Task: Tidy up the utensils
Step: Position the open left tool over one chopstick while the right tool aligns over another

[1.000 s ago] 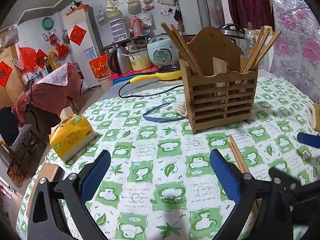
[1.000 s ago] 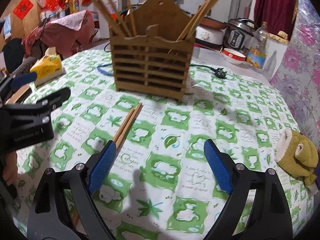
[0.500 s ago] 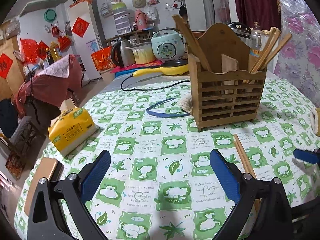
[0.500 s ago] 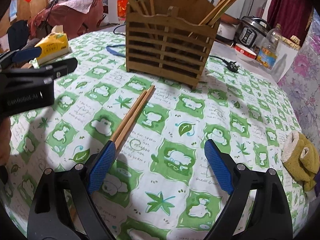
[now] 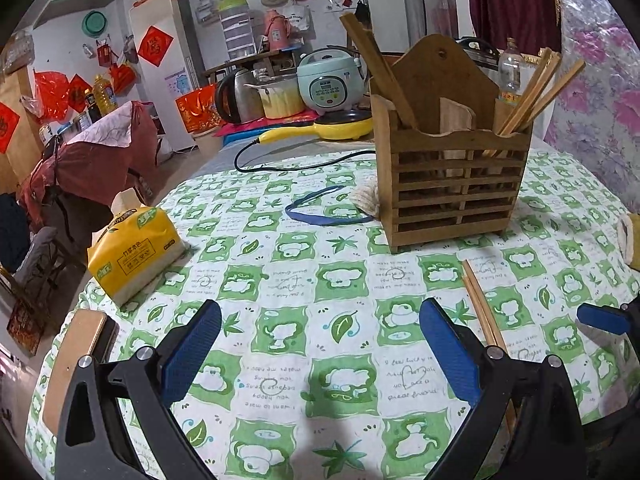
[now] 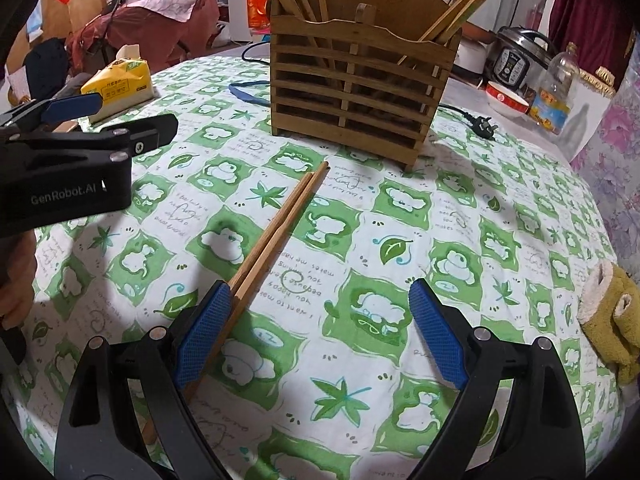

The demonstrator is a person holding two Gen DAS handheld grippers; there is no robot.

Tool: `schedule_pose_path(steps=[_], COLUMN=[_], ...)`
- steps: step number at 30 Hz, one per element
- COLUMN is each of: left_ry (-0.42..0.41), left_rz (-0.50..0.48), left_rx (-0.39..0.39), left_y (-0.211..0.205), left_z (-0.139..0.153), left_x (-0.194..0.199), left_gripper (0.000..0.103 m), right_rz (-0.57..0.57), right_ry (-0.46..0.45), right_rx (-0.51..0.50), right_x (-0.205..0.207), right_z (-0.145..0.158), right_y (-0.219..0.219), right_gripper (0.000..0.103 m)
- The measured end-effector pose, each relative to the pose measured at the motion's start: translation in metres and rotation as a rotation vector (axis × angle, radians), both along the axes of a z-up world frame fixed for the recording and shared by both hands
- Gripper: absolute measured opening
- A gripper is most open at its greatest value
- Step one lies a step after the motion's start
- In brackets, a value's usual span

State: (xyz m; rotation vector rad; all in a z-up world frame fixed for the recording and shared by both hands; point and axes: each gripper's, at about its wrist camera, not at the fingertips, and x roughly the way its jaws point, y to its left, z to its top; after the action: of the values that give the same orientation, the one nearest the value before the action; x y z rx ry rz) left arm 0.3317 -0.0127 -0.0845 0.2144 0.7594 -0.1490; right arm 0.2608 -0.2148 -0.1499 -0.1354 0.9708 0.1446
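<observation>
A slatted wooden utensil holder point(image 5: 452, 184) point(image 6: 356, 92) stands upright on the green-patterned tablecloth, with several chopsticks leaning in its left and right compartments. A pair of wooden chopsticks point(image 6: 276, 232) point(image 5: 480, 308) lies flat on the cloth in front of it. My right gripper point(image 6: 320, 332) is open, low over the cloth, and its left pad point(image 6: 204, 332) sits against the near end of the pair. My left gripper point(image 5: 320, 352) is open with nothing between its fingers; the chopsticks pass just right of its right finger.
A yellow tissue pack point(image 5: 132, 248) and a phone point(image 5: 76, 360) lie near the table's left edge. A blue band point(image 5: 320, 208) and a black cable point(image 5: 280, 160) lie behind, left of the holder. An olive towel point(image 6: 612, 320) sits at the right.
Both grippers have moved closer to the table and the holder. The lying chopsticks now run in past the right gripper's left pad. Both stay open.
</observation>
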Motion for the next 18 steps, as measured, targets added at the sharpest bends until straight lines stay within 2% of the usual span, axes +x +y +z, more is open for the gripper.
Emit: schedule_pose_path(steps=[3,5,7,8,11,14,18], left_ry=[-0.002,-0.002,0.003,0.009,0.011,0.013,0.064], left_rz=[-0.003,-0.002,-0.001,-0.003,-0.016,-0.045,-0.159], left_rx=[0.009,0.016,0.02,0.015,0.013,0.02,-0.018], left_y=[-0.001,-0.001,-0.001,0.0,-0.001,-0.005,-0.014], left_z=[-0.001,-0.002,-0.003,-0.003,-0.003,-0.004,-0.006], left_x=[-0.001,-0.001,0.0,0.0,-0.001,-0.004,-0.014], left_gripper=[0.097,0.097,0.097,0.097,0.097,0.097,0.097], right_rz=[0.006,-0.001,-0.099,-0.137,-0.175,-0.2,-0.237], right_ry=[0.023,0.022,-0.025,-0.045,-0.033,-0.049,-0.059], right_rx=[0.017,-0.034,-0.121,-0.121,0.0,0.026,0.065], right_x=[0.002,0.004,0.006,0.007,0.008,0.007,0.008], right_z=[-0.003,-0.002,0.004,0.008,0.015,0.019,0.021], right_y=[-0.001,-0.003,-0.017,-0.026,-0.049,-0.056,-0.065], right_gripper=[0.089,0.089,0.089,0.089,0.089,0.089,0.089])
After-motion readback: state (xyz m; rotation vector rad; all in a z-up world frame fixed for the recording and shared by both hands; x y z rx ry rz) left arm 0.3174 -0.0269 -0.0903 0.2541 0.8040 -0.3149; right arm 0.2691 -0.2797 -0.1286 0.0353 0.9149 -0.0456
